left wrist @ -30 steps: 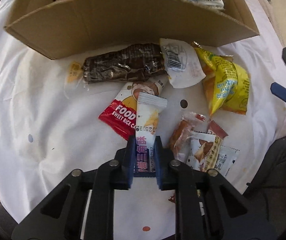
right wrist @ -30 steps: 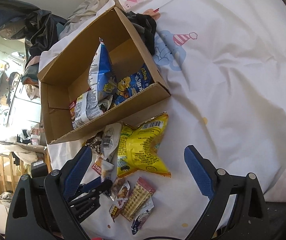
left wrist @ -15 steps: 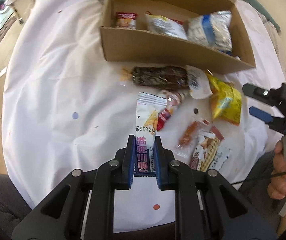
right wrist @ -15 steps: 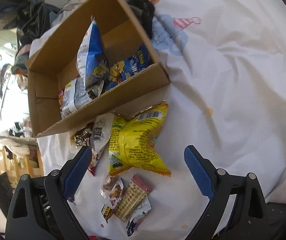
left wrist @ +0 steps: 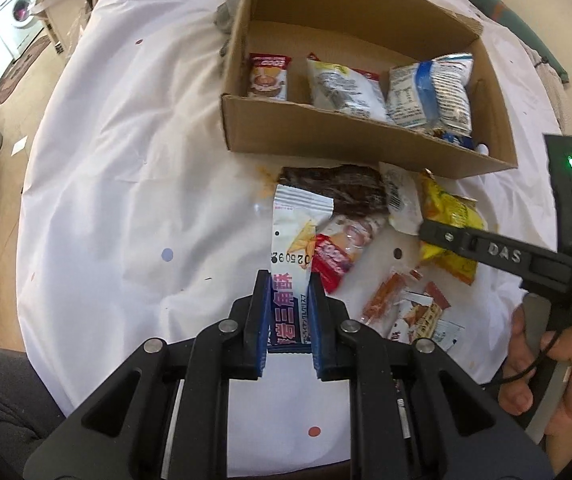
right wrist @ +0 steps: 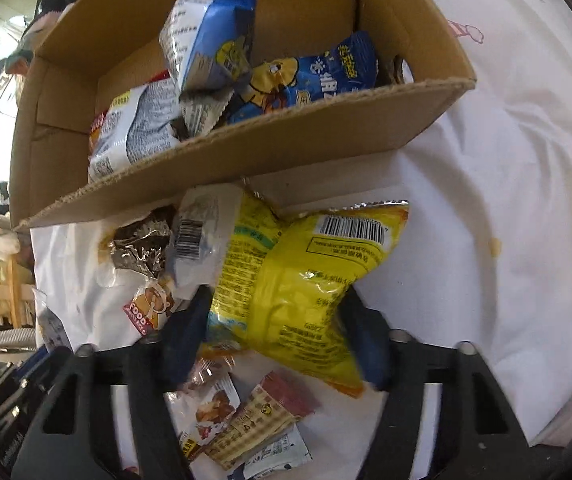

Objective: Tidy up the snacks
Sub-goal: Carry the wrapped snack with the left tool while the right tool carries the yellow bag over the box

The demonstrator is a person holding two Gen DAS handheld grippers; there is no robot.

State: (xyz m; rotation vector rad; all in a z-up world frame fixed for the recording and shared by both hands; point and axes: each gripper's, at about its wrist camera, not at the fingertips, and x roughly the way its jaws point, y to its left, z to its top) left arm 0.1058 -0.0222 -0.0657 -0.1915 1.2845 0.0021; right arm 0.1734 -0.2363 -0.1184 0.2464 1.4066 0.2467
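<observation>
My left gripper (left wrist: 288, 320) is shut on a long white and purple snack packet (left wrist: 292, 232), which it holds above the white cloth. The cardboard box (left wrist: 366, 136) lies beyond it with several packets inside. In the right wrist view my right gripper (right wrist: 277, 336) points down over a yellow snack bag (right wrist: 298, 272) in front of the box (right wrist: 245, 148). Its jaws are closing, the bag is between them, and both blue pads touch the bag's sides. A hand (left wrist: 546, 360) holds that gripper at the right edge of the left wrist view.
Loose snacks lie on the cloth: a brown foil packet (left wrist: 334, 188), a white barcode packet (left wrist: 400, 200), a red rice cracker packet (left wrist: 334, 256) and small packets (left wrist: 406, 312). The cloth (left wrist: 125, 160) left of the box is bare. A washing machine (left wrist: 17, 20) stands far left.
My left gripper rose with the white packet, so the box interior shows. My right gripper came down over the yellow bag and its jaws narrowed from wide open onto it.
</observation>
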